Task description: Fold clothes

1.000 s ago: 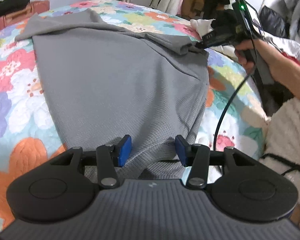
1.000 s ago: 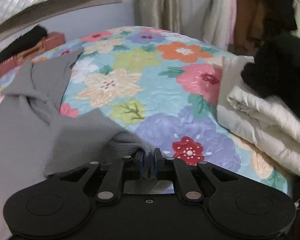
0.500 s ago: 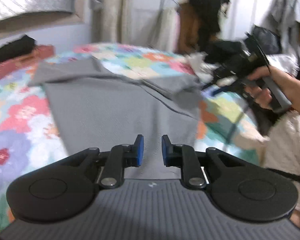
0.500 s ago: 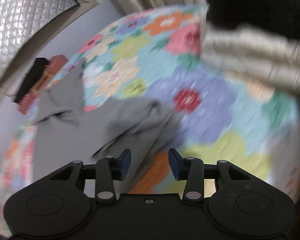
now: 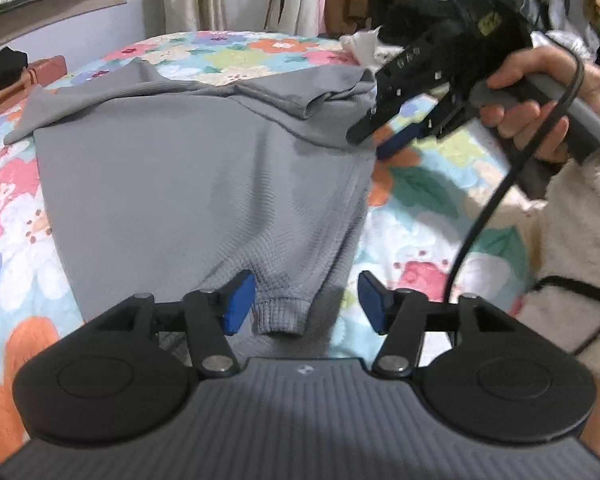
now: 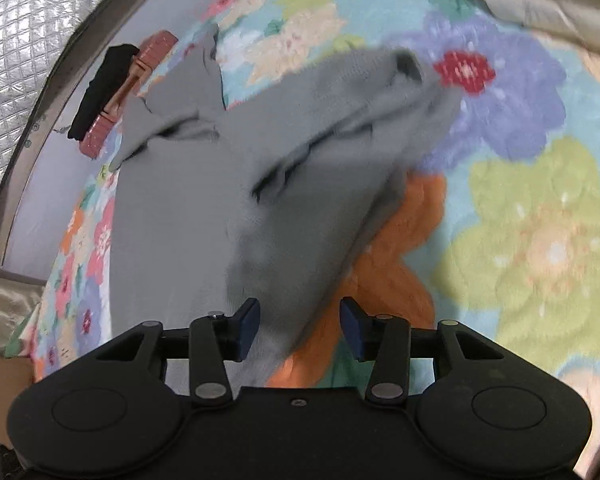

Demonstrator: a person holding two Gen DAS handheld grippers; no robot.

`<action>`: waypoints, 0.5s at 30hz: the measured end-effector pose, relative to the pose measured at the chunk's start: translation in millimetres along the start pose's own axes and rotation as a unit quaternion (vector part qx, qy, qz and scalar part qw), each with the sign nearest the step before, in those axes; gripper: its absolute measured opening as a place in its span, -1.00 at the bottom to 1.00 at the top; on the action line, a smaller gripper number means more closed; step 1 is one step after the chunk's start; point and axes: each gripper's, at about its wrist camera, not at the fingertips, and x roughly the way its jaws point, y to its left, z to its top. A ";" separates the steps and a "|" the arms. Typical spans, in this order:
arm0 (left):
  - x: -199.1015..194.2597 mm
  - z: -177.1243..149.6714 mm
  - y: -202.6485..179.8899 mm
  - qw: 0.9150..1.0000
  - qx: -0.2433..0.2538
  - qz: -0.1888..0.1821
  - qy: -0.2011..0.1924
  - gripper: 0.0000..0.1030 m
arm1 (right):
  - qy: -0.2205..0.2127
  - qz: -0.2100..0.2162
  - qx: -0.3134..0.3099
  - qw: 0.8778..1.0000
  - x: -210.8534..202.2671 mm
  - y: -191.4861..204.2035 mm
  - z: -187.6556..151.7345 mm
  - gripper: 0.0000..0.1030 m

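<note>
The shirt point(image 5: 204, 168), plain grey, lay spread on the bed point(image 5: 4, 200) over its flowered quilt, the ribbed cuff point(image 5: 284, 316) of one sleeve folded across the body and pointing at the left gripper point(image 5: 306, 300). No readable writing showed on the shirt or tools; a small yellow patch on the right gripper's body was too blurred to read.

Half a second before, the left fingers were nearly closed; now they had spread wide, released, with the cuff lying between and just below them, apparently untouched. The right gripper point(image 5: 384, 136) had let go of the sleeve it pinched a second earlier, and that sleeve point(image 6: 380, 92) lay bunched at the shirt's right shoulder.

On the right, a hand point(image 5: 532, 112) held the right gripper above the shirt's right edge. In its own view its fingers point(image 6: 248, 320) stood apart, empty, over that edge and an orange flower point(image 6: 380, 280).
</note>
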 end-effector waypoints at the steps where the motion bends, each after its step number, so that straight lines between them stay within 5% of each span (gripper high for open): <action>1: 2.3 0.9 1.7 1.000 -0.012 0.003 0.002 -0.85 | -0.027 -0.004 -0.029 0.999 -4.7 7.3 2.9 -0.91; 4: -11.6 7.3 16.0 0.994 -0.094 -0.048 -0.014 -0.85 | -0.053 -0.004 -0.060 0.997 -15.5 17.5 2.4 -0.91; 7: -31.7 10.1 14.5 0.993 -0.095 -0.055 -0.031 -0.85 | -0.070 -0.003 -0.082 0.994 -25.9 25.9 0.4 -0.92; 10: -21.6 3.5 25.9 0.988 -0.141 -0.067 0.002 -0.84 | -0.046 -0.046 -0.082 0.994 -20.3 20.7 -0.6 -0.97; 15: -12.4 0.5 12.0 0.994 -0.094 -0.041 0.028 -0.66 | -0.033 -0.078 -0.071 0.994 -14.8 5.7 4.0 -0.97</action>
